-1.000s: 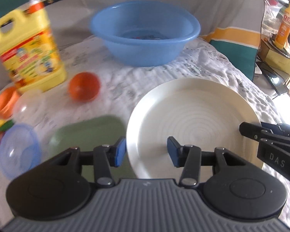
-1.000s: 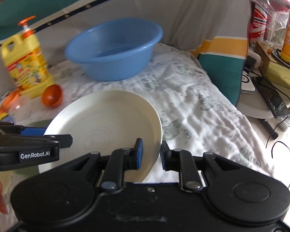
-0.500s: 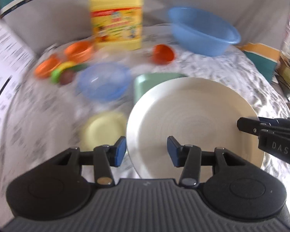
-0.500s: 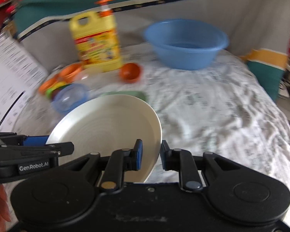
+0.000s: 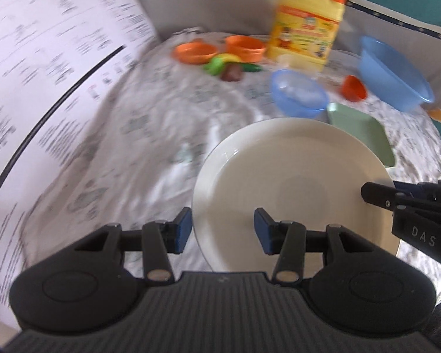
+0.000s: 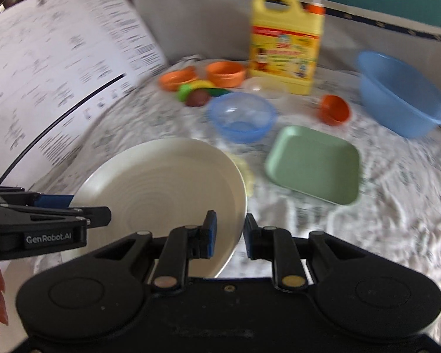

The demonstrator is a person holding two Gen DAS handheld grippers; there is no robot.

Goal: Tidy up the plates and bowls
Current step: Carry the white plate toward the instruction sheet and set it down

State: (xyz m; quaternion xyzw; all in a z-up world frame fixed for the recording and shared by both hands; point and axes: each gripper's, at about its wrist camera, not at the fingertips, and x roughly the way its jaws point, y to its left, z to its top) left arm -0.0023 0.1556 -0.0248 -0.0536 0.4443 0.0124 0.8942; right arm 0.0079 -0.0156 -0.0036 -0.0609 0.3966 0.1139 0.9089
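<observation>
Right gripper [image 6: 228, 236] jaws clamp the plate [image 6: 161, 188] rim at 4 o'clock; left gripper [image 5: 222, 229] jaws wide, straddling its edge.

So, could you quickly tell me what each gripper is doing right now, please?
Left gripper: fingers straddle the white plate rim with gaps; grip cannot be told.
Right gripper: closed on the plate's opposite rim.

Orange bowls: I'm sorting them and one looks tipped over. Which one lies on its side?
The lone orange bowl between the blue basin and the detergent jug; the other two orange bowls sit upright.
</observation>
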